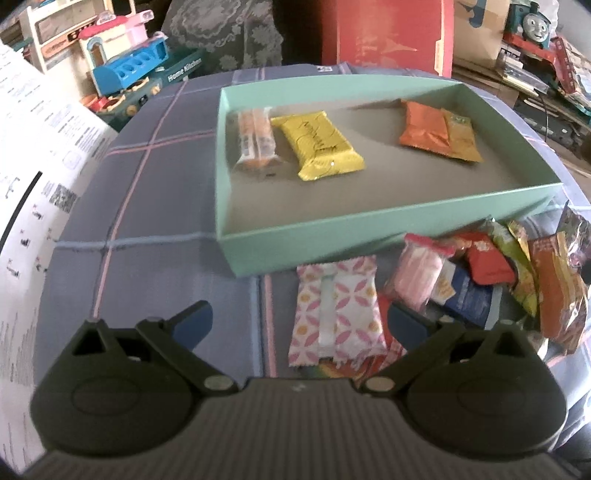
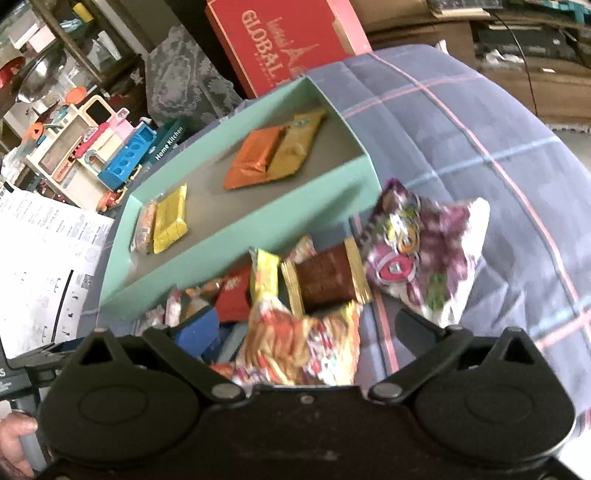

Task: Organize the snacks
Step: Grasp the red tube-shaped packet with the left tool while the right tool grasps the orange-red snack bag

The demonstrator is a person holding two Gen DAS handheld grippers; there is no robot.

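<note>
A mint-green tray (image 1: 369, 230) rests on the plaid cloth. Inside it lie a clear orange-striped packet (image 1: 256, 144), a yellow packet (image 1: 319, 146), an orange packet (image 1: 424, 127) and a golden one (image 1: 463, 138). Loose snacks are piled before its near wall. My left gripper (image 1: 299, 325) is open low over the cloth, and a pink-and-white patterned packet (image 1: 336, 314) lies between its fingers. My right gripper (image 2: 308, 326) is open over the pile, above a yellow-orange crinkled packet (image 2: 303, 347). Beyond that sit a brown bar (image 2: 325, 280) and a purple bag (image 2: 424, 251), with the tray (image 2: 258, 236) behind them.
A red box (image 2: 280, 40) stands behind the tray, and toy kitchen sets (image 1: 125, 70) sit at the back left. A printed paper sheet (image 1: 37, 166) overhangs the left side. A toy train (image 1: 532, 22) is at the far right. A hand (image 2: 14, 439) shows at the lower left.
</note>
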